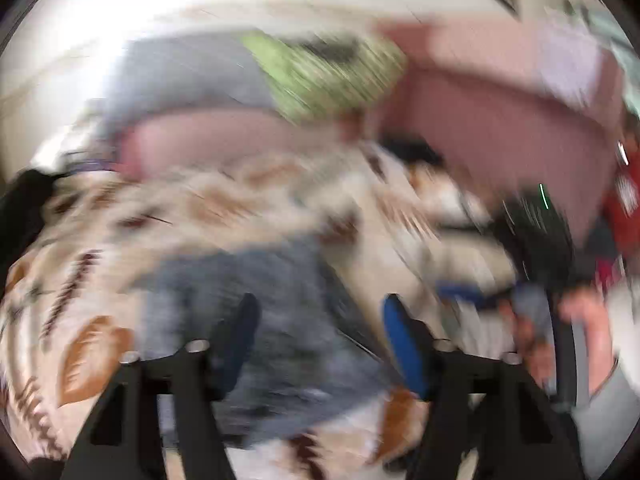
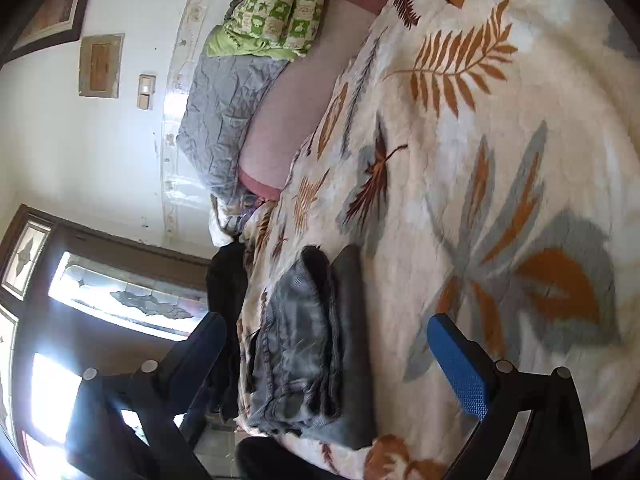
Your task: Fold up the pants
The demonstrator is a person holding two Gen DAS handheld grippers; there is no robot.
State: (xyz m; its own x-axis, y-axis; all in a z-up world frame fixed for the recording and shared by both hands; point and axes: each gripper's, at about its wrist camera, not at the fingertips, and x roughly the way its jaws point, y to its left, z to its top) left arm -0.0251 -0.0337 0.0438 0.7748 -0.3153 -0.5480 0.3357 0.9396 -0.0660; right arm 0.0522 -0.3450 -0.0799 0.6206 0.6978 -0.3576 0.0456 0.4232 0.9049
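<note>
The folded grey jeans [image 2: 308, 344] lie on the bed's leaf-print blanket [image 2: 500, 168]; probably heavy, stiff denim, best gripped at the thick folded edge. Both the left tool [image 1: 320, 344] and right tool [image 2: 328, 364] stand open, empty.

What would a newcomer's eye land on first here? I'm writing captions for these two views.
The folded grey jeans near the bed's edge, lying on a cream blanket printed with orange and grey leaves. Beyond them, a green patterned quilt is piled at the wall. The open right tool frames the jeans with its blue pads.
</note>
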